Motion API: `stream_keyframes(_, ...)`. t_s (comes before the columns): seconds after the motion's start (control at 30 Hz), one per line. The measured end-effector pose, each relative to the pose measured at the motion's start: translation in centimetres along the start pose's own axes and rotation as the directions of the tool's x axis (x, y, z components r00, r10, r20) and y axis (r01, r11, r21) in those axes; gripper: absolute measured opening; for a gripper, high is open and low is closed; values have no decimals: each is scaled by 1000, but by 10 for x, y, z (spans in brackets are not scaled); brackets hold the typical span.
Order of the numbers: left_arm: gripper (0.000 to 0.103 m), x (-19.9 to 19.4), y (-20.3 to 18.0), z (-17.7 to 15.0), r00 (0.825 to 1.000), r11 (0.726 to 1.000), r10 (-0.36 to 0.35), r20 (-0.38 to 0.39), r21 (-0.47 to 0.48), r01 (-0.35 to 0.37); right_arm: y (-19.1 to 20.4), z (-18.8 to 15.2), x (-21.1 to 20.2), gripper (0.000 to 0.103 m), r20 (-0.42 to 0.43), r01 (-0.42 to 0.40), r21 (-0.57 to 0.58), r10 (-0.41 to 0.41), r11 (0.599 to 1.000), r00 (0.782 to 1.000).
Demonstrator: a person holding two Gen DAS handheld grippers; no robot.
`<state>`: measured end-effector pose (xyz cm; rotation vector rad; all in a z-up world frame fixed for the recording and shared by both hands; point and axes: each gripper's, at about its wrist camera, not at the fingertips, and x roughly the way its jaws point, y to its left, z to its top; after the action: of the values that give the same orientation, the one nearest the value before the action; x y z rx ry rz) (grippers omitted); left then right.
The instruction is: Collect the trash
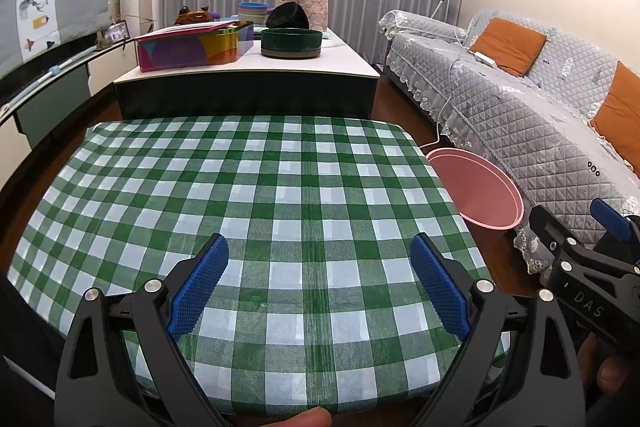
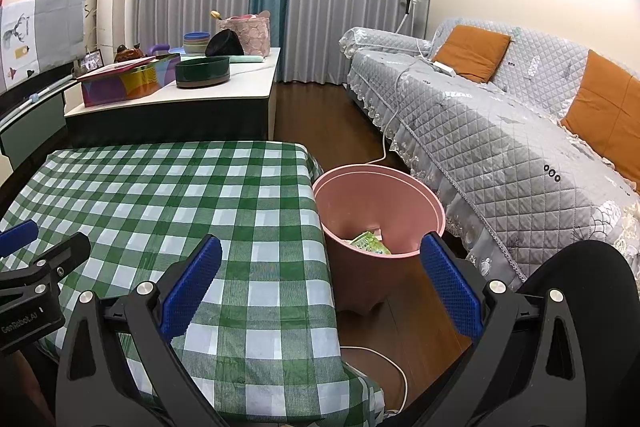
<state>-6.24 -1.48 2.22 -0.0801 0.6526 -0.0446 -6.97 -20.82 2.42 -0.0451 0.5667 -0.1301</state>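
Both grippers are seen with their jaws spread apart and nothing held between them. The left gripper point(image 1: 320, 279) is held over the near part of the table point(image 1: 160, 187), whose green checked cloth carries no litter in either view. The right gripper point(image 2: 320, 283) is held at the table's near right corner, pointed partly over the pink bin point(image 2: 424, 203) that stands on the floor just beside the table's right edge, between the table and the sofa point(image 2: 500, 131).

The collecting step is judged to be finished or nearly so: trash point(image 2: 370, 243), a green wrapper among other scraps, is already lying at the bottom of the bin. If anything is left, it must be looked for elsewhere, so the next move calls for a search of the surroundings, not a grasp.

The bin's contents are shown only by the right wrist view; in the left wrist view only its rim and inner wall are seen. The whole tabletop is shown by the left wrist view.
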Motion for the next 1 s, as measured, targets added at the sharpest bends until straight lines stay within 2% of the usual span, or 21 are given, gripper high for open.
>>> stream_keyframes(1.0, 89, 1, -4, 2, 1000, 1000, -9, 4, 5, 9, 0, 0, 0, 98, 0, -1, -1, 1, 1000, 1000)
